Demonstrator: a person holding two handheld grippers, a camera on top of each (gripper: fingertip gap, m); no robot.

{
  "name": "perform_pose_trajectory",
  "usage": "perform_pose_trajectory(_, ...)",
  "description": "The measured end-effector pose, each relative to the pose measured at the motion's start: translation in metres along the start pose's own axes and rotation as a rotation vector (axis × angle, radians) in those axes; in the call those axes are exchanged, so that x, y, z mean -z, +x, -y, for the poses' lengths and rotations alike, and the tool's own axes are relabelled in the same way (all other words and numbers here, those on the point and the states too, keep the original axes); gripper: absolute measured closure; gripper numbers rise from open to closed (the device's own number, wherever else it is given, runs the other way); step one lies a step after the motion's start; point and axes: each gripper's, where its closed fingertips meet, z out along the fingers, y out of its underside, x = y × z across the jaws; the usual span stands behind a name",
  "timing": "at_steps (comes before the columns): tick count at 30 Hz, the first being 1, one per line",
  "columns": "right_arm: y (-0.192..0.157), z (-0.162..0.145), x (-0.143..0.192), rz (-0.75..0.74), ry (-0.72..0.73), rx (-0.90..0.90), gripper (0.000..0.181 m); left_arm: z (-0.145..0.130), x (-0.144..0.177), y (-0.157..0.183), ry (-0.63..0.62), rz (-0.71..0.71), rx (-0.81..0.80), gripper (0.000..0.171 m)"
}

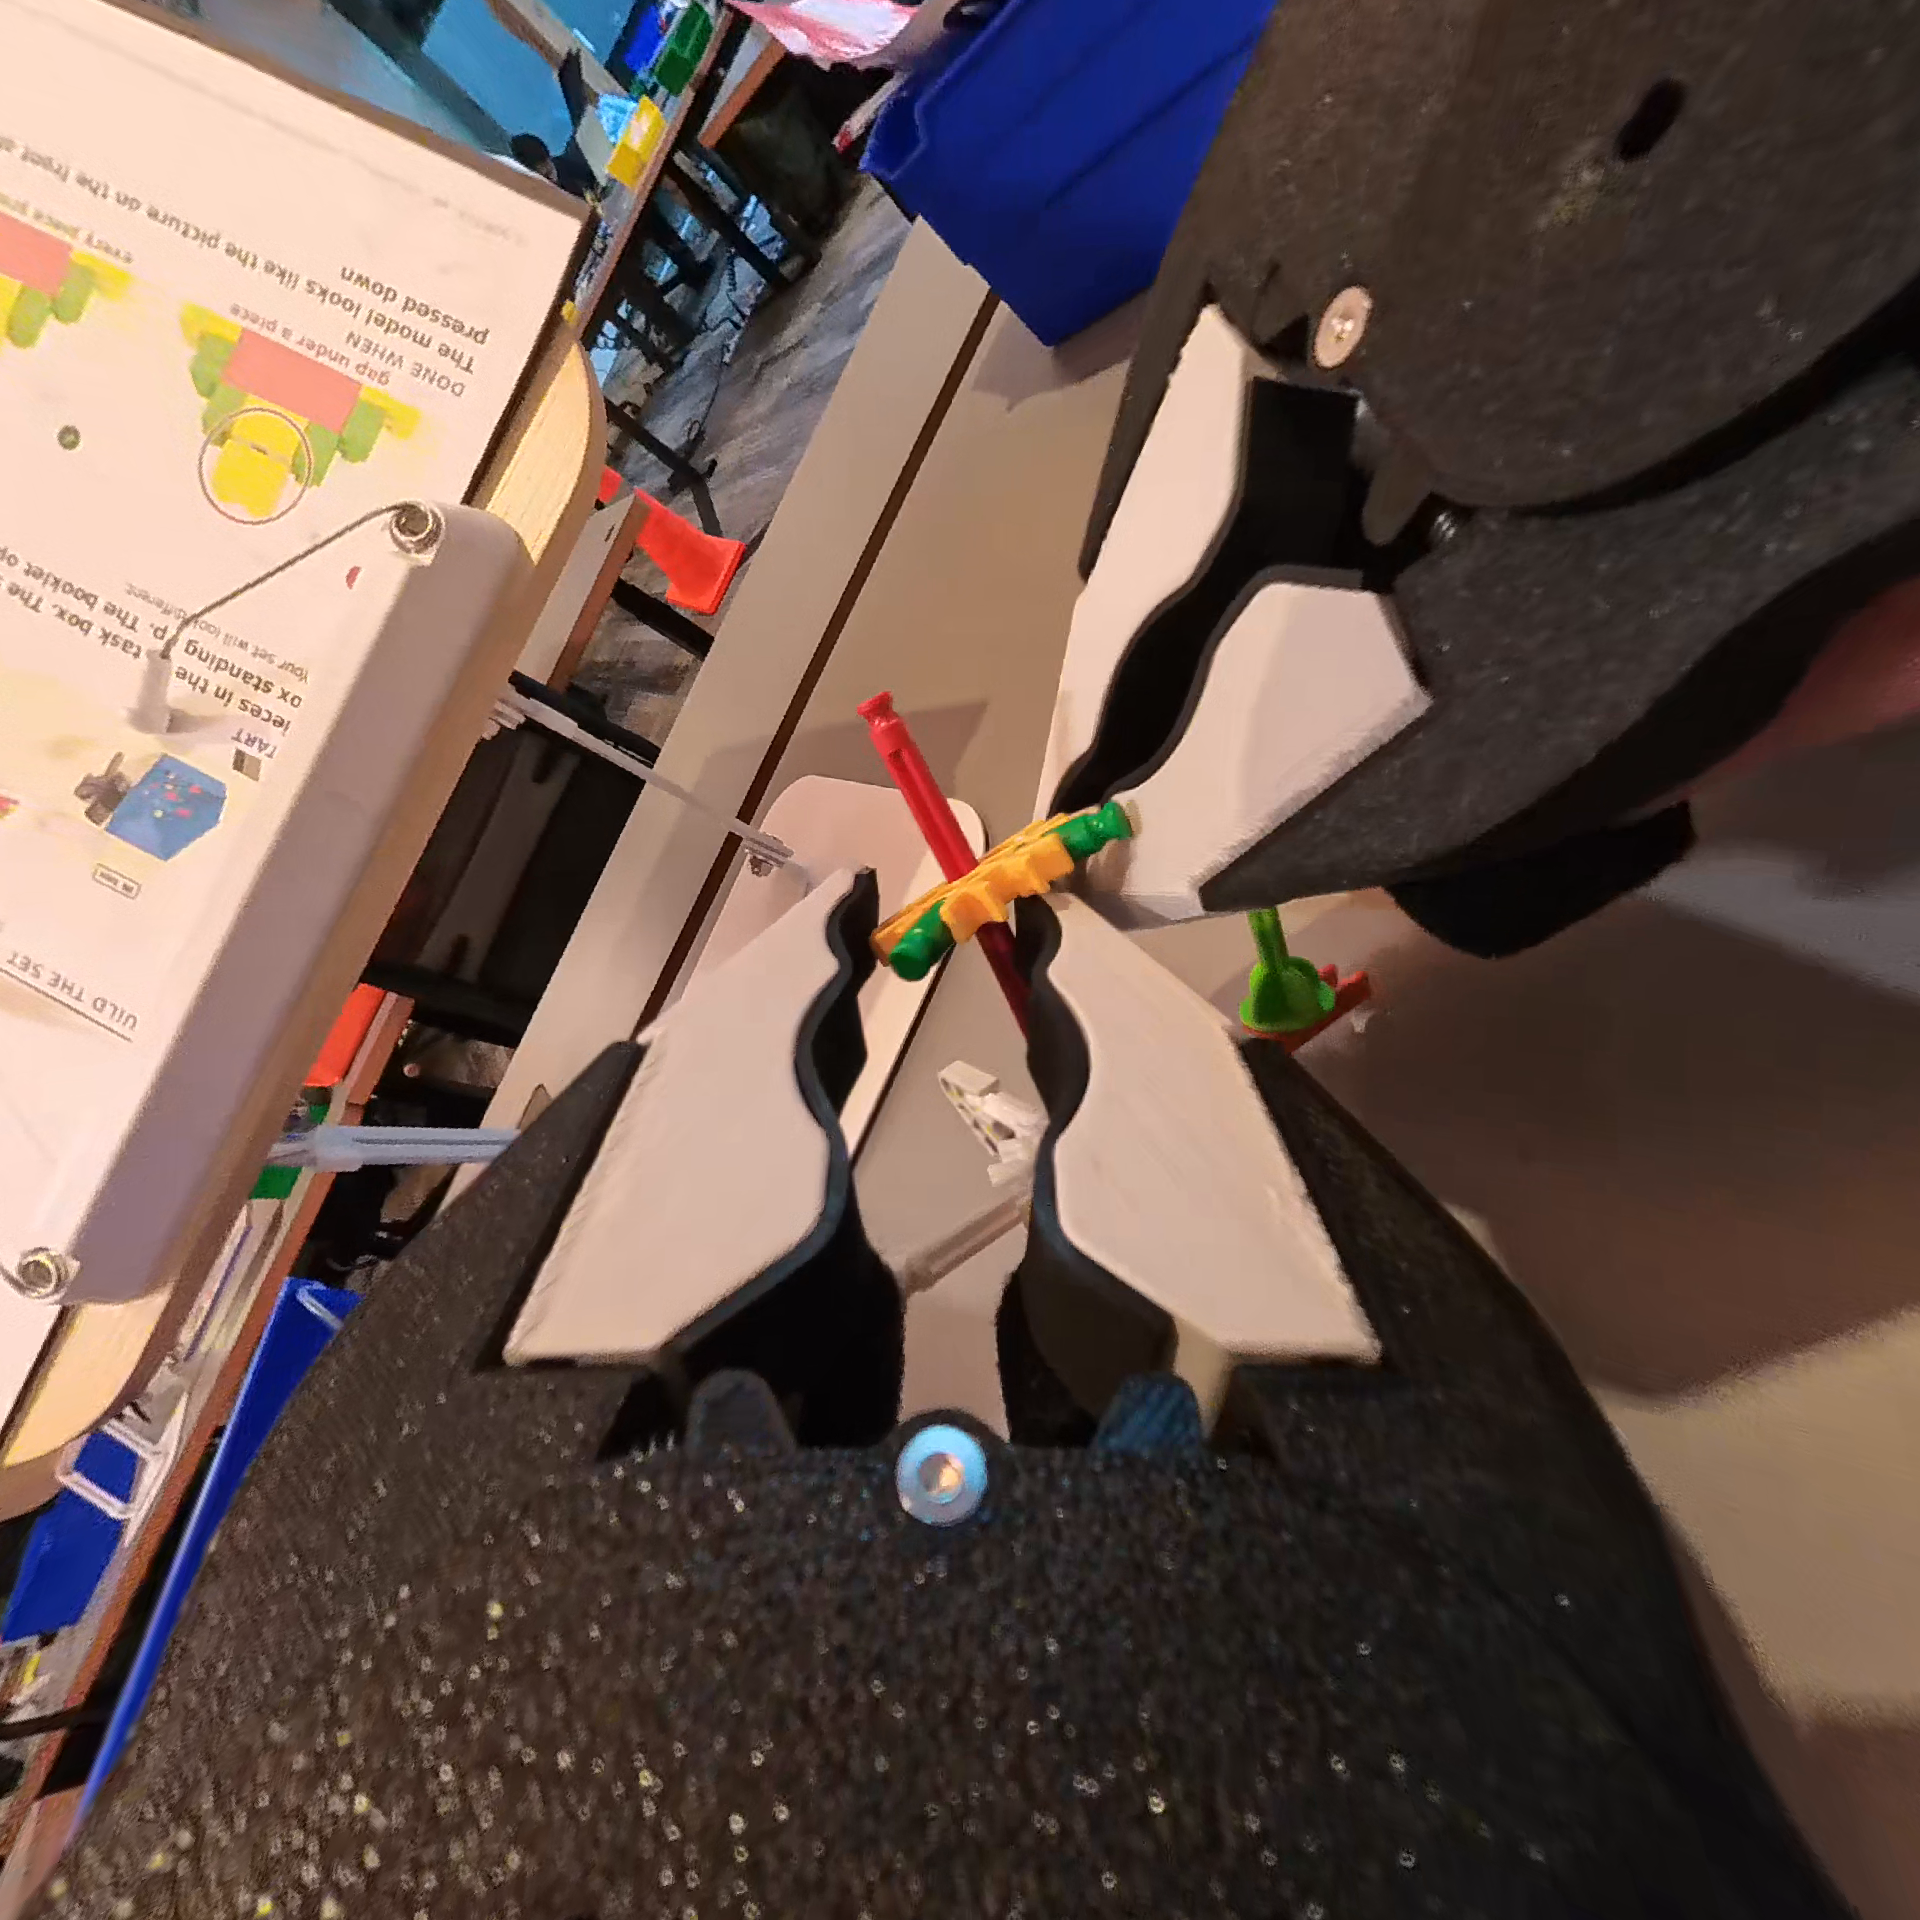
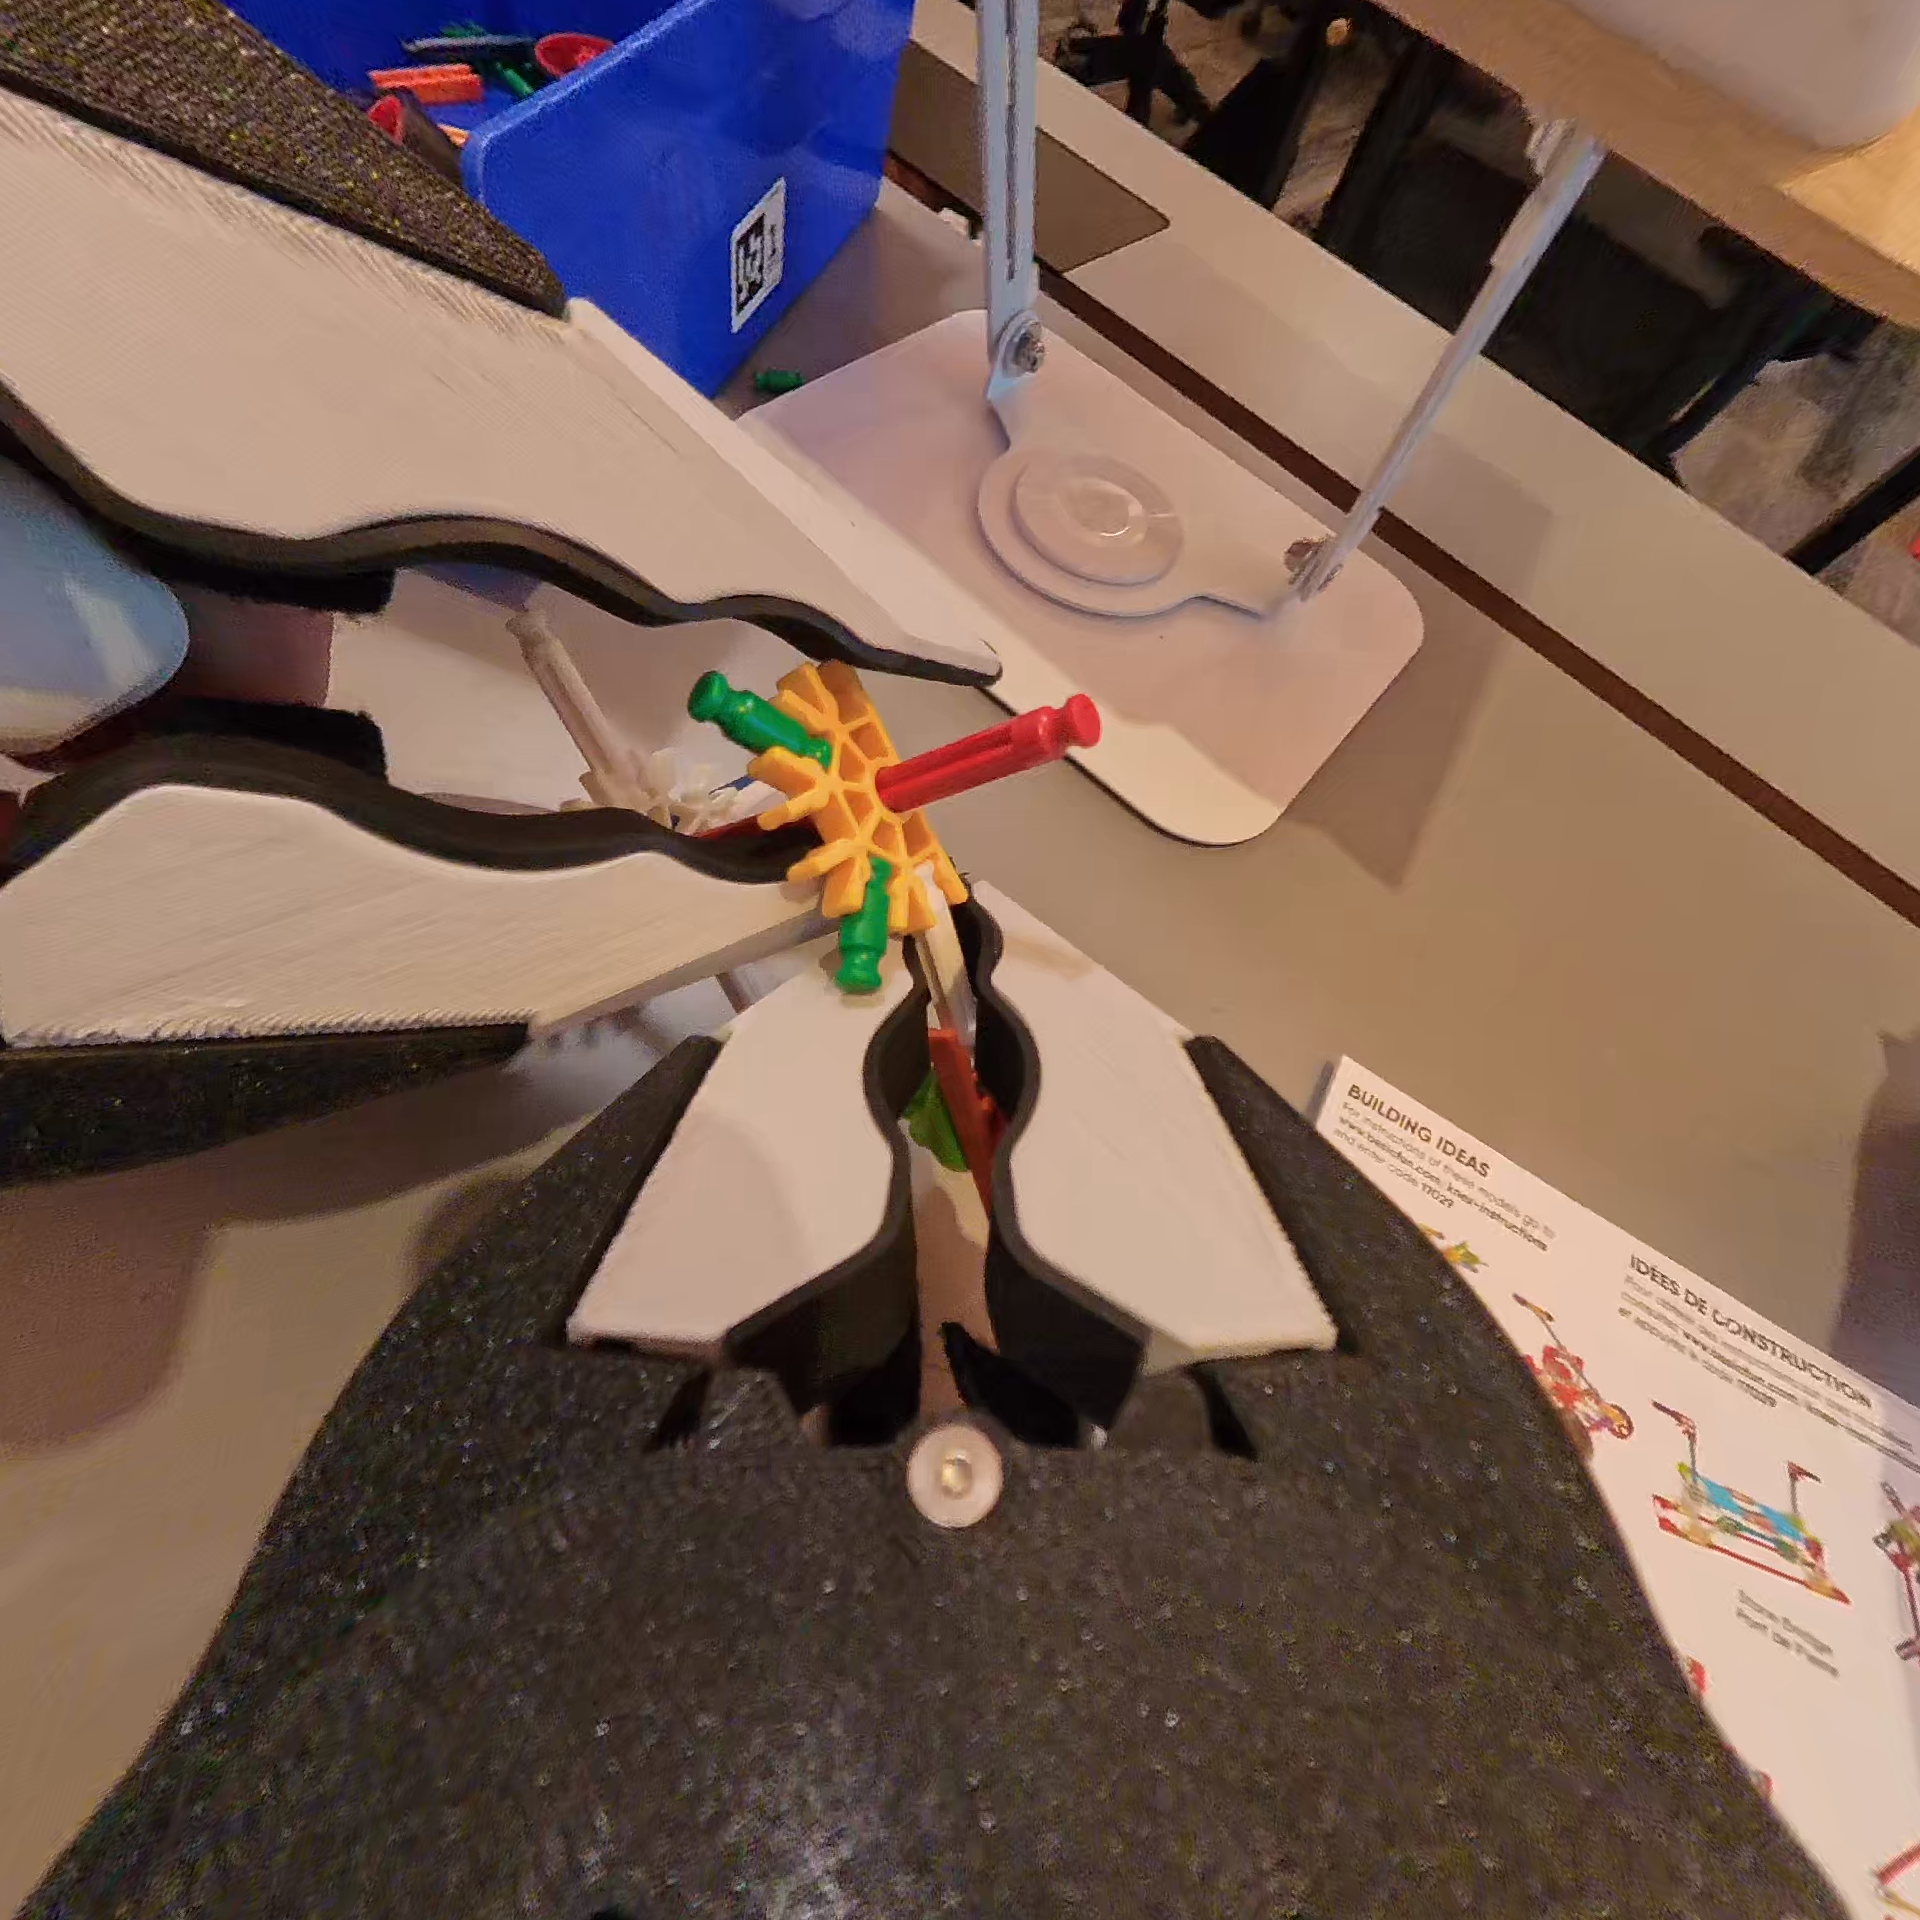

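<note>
A yellow connector (image 1: 1013, 873) (image 2: 862, 800) carries a red rod (image 1: 914, 790) (image 2: 987, 753) through its middle and two short green rods (image 2: 748, 717) at its rim. My left gripper (image 1: 951, 904) is shut on the connector's edges and holds it above the table; it enters the right wrist view from the left (image 2: 912, 798). My right gripper (image 2: 948, 940) has its jaws shut, tips right beside the lower green rod (image 2: 862, 935). It shows at the upper right of the left wrist view (image 1: 1117, 852). A thin pale strip shows in its slit; I cannot tell whether it is held.
A green piece (image 1: 1278, 977) and a white connector (image 1: 977, 1101) lie on the grey table (image 2: 1558, 883). A blue bin (image 2: 665, 208) of parts stands behind. A white stand base (image 2: 1195, 644), an instruction board (image 1: 260, 416) and a booklet (image 2: 1662, 1403) are nearby. The tips of both grippers are at nearly the same place.
</note>
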Motion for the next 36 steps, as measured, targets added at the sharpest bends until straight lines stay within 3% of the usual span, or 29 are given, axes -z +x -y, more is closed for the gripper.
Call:
perform_pose_trajectory(7,0.005,0.014,0.002,-0.025,0.062,-0.123,0.181,0.006,0.000,-0.013,0.036,0.018,0.136,0.148)
perform_pose_trajectory(14,0.008,0.016,0.003,-0.017,0.091,-0.156,0.181,0.006,-0.003,-0.015,0.077,-0.085,0.320,0.149)
perform_pose_trajectory(18,0.009,0.017,0.004,-0.051,0.088,-0.116,0.181,0.006,-0.004,-0.015,0.098,-0.186,0.508,0.150)
perform_pose_trajectory(29,0.007,0.028,0.023,0.003,0.179,0.018,0.181,0.006,0.003,-0.030,0.202,-0.386,0.795,0.149)
perform_pose_trajectory(34,0.015,0.029,0.031,-0.023,0.190,0.071,0.181,0.017,0.006,-0.015,0.188,-0.419,0.695,0.148)
perform_pose_trajectory(36,0.013,0.026,0.036,0.051,0.208,0.037,0.181,0.014,0.006,-0.019,0.193,-0.412,0.703,0.147)
